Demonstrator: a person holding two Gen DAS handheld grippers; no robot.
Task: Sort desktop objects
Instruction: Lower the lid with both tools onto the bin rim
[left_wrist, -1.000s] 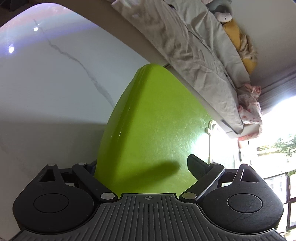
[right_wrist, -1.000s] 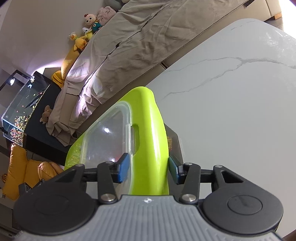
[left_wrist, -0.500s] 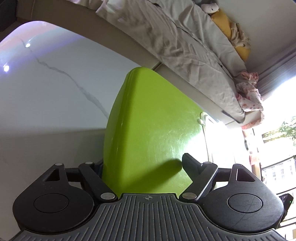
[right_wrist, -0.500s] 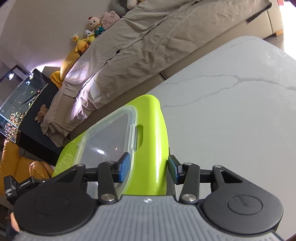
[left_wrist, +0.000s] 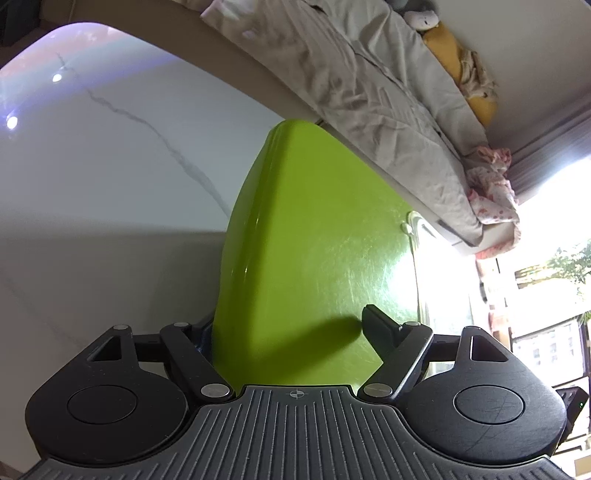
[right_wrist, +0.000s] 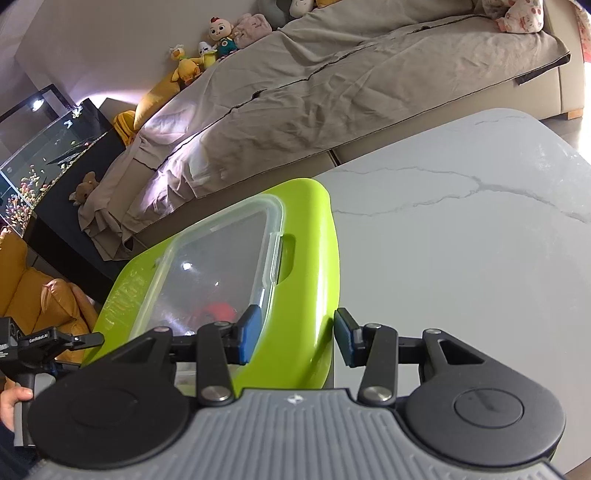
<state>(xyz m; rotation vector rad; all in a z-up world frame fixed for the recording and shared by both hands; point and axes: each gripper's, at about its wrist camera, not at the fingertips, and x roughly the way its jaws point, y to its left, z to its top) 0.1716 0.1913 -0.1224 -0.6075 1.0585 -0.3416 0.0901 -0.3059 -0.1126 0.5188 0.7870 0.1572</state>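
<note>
Since a second ago left gripper (left_wrist: 291, 332) narrowed onto green box (right_wrist: 310, 295), right gripper (right_wrist: 295, 338) clamped too; two-handed carry likely.

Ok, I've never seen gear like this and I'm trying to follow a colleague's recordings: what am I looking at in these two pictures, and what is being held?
There is no robot. A person carries a two-finger clamp in each hand. Each clamp has a wide-angle camera looking forward along its fingers, so the black shapes at the bottom are the tool itself. One picture comes from the left hand-held gripper, the other from the right hand-held gripper. Both face a lime-green box with a clear lid; something red shows through it. The right one clamps the box's wall. The left one straddles the opposite end; whether it presses is unclear. Below is a white marble-look table, with nothing else showing on it. The person's hand sits at the right view's lower left edge.
</note>
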